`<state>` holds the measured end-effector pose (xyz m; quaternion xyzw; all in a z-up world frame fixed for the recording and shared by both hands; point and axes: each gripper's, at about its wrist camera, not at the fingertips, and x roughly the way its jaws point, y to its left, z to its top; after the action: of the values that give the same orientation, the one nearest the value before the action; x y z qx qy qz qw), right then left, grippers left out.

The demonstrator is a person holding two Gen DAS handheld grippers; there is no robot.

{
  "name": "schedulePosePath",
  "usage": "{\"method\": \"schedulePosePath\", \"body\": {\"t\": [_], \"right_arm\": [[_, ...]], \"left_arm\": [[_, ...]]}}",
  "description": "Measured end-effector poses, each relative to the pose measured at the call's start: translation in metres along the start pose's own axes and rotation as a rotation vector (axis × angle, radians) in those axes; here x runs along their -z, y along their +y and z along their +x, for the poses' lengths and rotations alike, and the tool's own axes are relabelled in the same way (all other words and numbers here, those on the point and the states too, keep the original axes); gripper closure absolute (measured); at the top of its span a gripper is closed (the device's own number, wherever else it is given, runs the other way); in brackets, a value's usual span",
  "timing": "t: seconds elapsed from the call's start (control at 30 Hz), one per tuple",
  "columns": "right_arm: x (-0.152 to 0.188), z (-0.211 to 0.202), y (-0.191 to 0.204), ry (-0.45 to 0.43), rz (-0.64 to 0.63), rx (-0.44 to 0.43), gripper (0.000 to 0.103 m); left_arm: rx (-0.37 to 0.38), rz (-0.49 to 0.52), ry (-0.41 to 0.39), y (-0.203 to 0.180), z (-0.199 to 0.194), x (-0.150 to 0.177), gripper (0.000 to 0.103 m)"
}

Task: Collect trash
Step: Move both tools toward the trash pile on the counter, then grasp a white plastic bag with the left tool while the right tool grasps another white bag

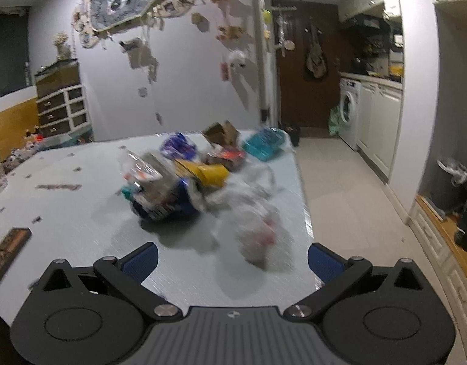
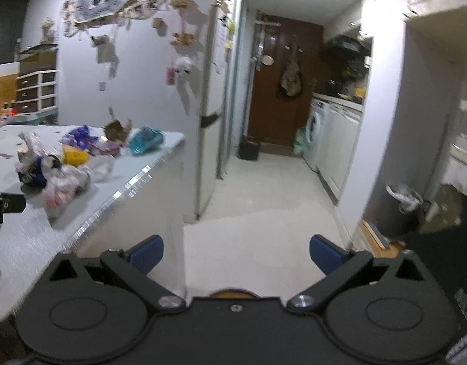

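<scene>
Left wrist view: trash pile (image 1: pixel 197 179) lies ahead of the wide-spread, empty left hand-held gripper (image 1: pixel 232 258).

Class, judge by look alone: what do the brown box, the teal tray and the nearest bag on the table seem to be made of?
Brown box: likely cardboard, matte brown, flaps torn open.
Teal tray: probably moulded plastic, glossy, see-through.
Nearest bag: thin plastic film, crumpled, translucent white; blur leaves this uncertain.
</scene>
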<state>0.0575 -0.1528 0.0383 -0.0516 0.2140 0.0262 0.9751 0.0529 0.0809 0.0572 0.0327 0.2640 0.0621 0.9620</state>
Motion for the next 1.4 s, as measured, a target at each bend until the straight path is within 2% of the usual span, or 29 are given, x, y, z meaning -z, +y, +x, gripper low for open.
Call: {"method": "schedulePosePath", "body": {"t": [0.1, 0.33, 0.5, 0.6, 0.83, 0.9, 1.03, 1.1, 1.2, 1.3, 1.37, 1.4], "right_arm": [[-0.015, 0.011, 0.016, -0.027, -0.006, -0.054, 0.000], [-0.046, 0.043, 0.060, -0.042, 0.011, -0.174, 0.000], [-0.061, 0.064, 0.092, -0.057, 0.011, -0.271, 0.000], [-0.066, 0.080, 0.112, -0.047, 0.010, -0.297, 0.000], [-0.063, 0.110, 0.144, 0.020, 0.033, -0.399, 0.000], [-0.058, 0.115, 0.150, 0.001, 0.042, -0.430, 0.000], [-0.054, 0.123, 0.157, 0.029, 0.066, -0.526, 0.000], [-0.050, 0.128, 0.158, 0.040, 0.084, -0.547, 0.000], [-0.045, 0.136, 0.163, 0.072, 0.093, -0.565, 0.000], [-0.041, 0.142, 0.166, 0.105, 0.120, -0.580, 0.000], [-0.039, 0.145, 0.167, 0.116, 0.136, -0.585, 0.002], [-0.039, 0.147, 0.167, 0.126, 0.143, -0.588, 0.004]], "left_arm": [[-0.043, -0.007, -0.024, 0.019, 0.010, -0.013, 0.000], [-0.073, -0.037, -0.033, 0.057, 0.035, -0.037, 0.000], [-0.071, -0.083, 0.020, 0.082, 0.062, -0.055, 0.000], [-0.086, -0.105, 0.040, 0.093, 0.076, -0.066, 0.000], [-0.080, -0.125, 0.107, 0.099, 0.106, -0.093, 0.000], [-0.085, -0.120, 0.128, 0.097, 0.115, -0.097, 0.000], [-0.026, -0.133, 0.157, 0.098, 0.130, -0.099, 0.000], [0.019, -0.159, 0.166, 0.101, 0.135, -0.098, 0.000], [0.036, -0.196, 0.178, 0.105, 0.142, -0.096, 0.000], [0.039, -0.225, 0.188, 0.109, 0.147, -0.093, 0.007], [0.045, -0.243, 0.203, 0.111, 0.150, -0.090, 0.021], [0.042, -0.248, 0.208, 0.112, 0.151, -0.088, 0.024]]}}
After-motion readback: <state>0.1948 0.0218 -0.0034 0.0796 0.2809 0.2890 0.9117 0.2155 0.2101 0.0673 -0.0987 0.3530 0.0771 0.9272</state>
